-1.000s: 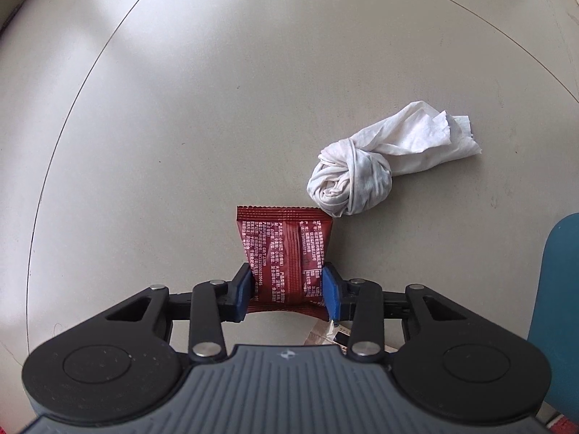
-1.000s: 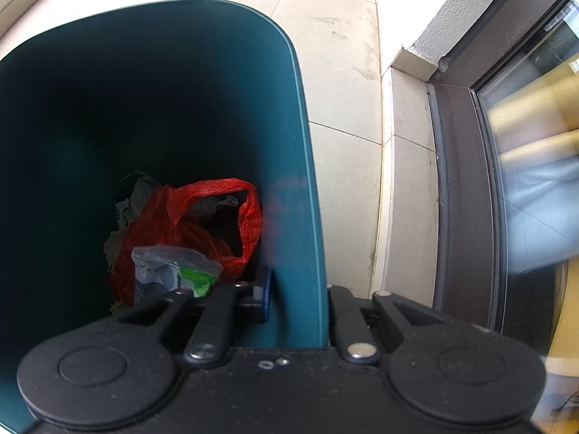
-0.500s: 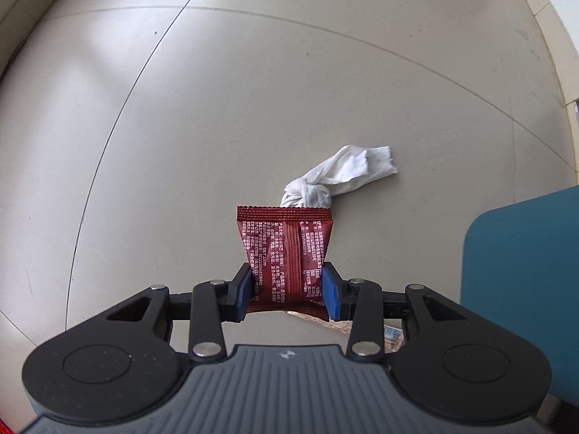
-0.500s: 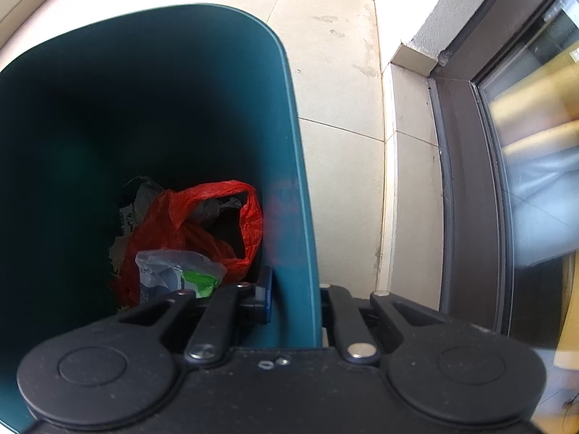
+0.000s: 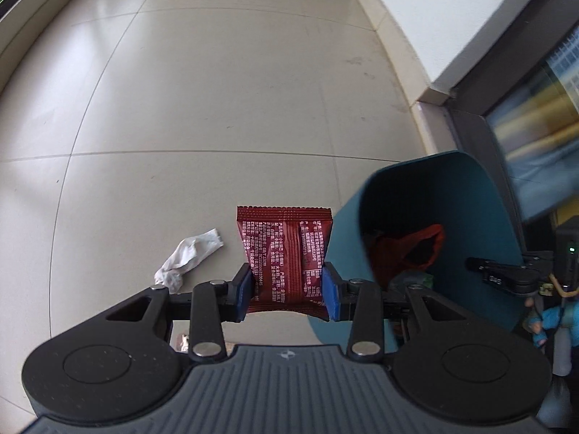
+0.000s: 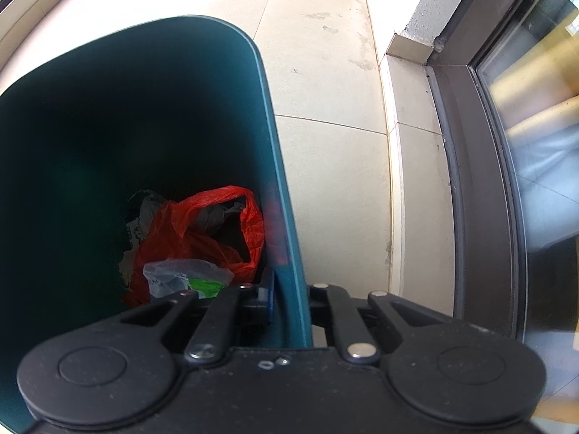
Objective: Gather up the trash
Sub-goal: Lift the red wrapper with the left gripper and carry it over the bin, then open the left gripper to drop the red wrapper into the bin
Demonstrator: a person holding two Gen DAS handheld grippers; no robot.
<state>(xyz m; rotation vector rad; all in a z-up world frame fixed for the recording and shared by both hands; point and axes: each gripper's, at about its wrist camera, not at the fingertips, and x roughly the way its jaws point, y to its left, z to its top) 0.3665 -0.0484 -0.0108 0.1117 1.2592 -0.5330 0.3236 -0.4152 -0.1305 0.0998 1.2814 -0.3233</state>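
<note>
Right tool clamped on the wall of the teal bin

The right tool (image 6: 289, 302) grips the teal bin (image 6: 217, 83) by its right wall, one finger inside and one outside the rim. Inside the bin lie a red plastic bag (image 6: 202, 228), a clear bag with a green patch (image 6: 184, 276) just in front of it, and crumpled grey paper (image 6: 148, 209). Beige floor tiles (image 6: 325, 166) and a dark door frame (image 6: 477, 188) lie to the right.

Red snack wrapper (image 5: 284, 253) upright beside teal bin (image 5: 481, 195); knotted white tissue (image 5: 188, 255) on floor.
</note>
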